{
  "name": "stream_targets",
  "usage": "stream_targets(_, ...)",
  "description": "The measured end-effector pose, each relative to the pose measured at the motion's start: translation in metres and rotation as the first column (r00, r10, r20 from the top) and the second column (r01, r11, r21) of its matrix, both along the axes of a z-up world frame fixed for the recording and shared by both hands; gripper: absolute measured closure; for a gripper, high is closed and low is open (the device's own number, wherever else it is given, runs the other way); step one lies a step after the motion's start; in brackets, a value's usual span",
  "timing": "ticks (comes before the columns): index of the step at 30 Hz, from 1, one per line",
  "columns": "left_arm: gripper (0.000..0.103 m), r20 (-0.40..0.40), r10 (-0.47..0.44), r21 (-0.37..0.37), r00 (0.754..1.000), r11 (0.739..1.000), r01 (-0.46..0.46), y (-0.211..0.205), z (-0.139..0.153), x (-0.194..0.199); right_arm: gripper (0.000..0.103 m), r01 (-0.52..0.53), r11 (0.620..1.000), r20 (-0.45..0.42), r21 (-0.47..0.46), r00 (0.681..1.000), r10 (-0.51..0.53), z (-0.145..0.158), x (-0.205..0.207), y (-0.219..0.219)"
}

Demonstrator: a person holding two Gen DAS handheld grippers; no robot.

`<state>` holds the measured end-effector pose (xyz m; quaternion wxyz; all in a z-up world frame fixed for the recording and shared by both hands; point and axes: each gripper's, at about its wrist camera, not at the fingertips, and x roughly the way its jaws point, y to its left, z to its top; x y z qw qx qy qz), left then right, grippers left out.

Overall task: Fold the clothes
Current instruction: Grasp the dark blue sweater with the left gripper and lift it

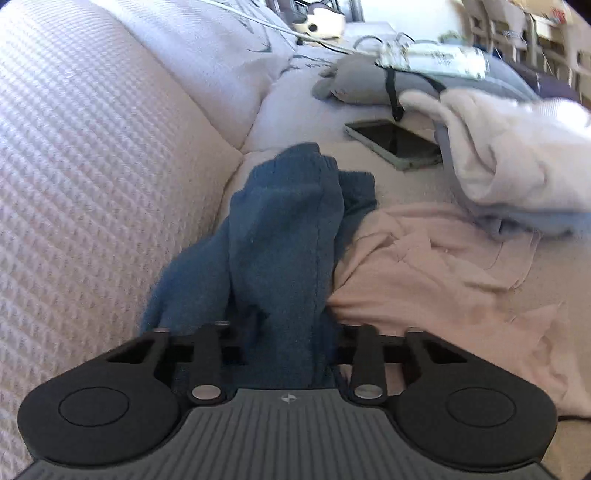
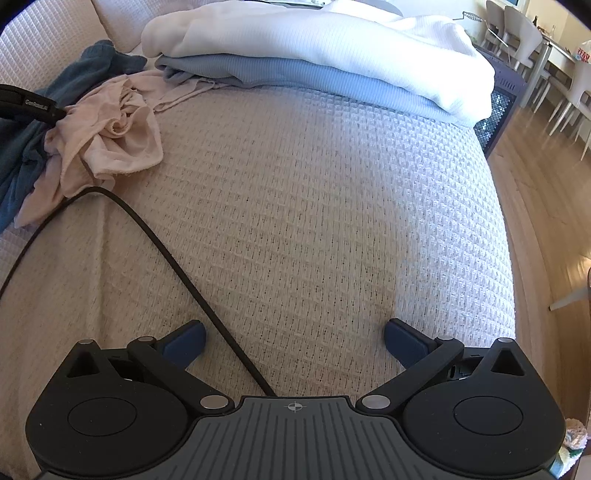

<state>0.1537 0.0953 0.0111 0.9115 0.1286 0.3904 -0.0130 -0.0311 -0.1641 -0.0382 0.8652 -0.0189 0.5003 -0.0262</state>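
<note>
Where bedspread (image 2: pixel 314 221) lies bare, right claw (image 2: pixel 294 345) agape.

Waffle-weave cover (image 2: pixel 314 206) spread over sofa seat. Phone (image 1: pixel 393 142) lay face up on cushion, near grey pouch (image 1: pixel 364 83). Black cable (image 2: pixel 177 254) trailed across cover. White chairs (image 2: pixel 517 29) stood on wooden floor (image 2: pixel 554 206).

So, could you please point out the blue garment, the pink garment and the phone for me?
blue garment (image 1: pixel 280 236): left wrist view, on its bunched middle.
pink garment (image 2: pixel 114 140): right wrist view, on its crumpled middle.
phone (image 1: pixel 393 142): left wrist view, on its dark screen.
</note>
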Motion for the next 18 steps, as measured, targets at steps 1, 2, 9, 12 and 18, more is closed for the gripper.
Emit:
stream_targets(1, 0.085, 0.003, 0.002, -0.008, 1.0, 1.0, -0.002, 0.0, 0.004, -0.002, 0.0, 0.0, 1.0, 0.001, 0.0, 1.0, 0.0, 0.0, 0.0, 0.0)
stream_targets(2, 0.088, 0.007, 0.004, -0.015, 1.0, 1.0, -0.004, 0.001, 0.007, -0.004, 0.0, 0.0, 1.0, 0.003, 0.0, 1.0, 0.0, 0.0, 0.0, 0.0)
stream_targets(9, 0.091, 0.04, -0.116, -0.257, 0.992, 0.959, 0.122, -0.003, 0.071, -0.045, 0.0, 0.003, 1.0, 0.011, 0.003, 1.0, -0.003, 0.002, -0.001, -0.001)
stream_targets(12, 0.091, 0.094, -0.225, -0.361, 0.97, 0.9, 0.244, -0.013, 0.107, -0.073, 0.0, 0.02, 1.0, 0.018, 0.018, 1.0, -0.021, 0.007, -0.003, -0.004)
stream_targets(18, 0.093, 0.158, -0.505, -0.468, 0.849, 0.718, 0.515, -0.064, 0.135, -0.129, 0.0, 0.178, 0.978, 0.093, 0.105, 0.978, -0.188, 0.044, -0.027, -0.043)
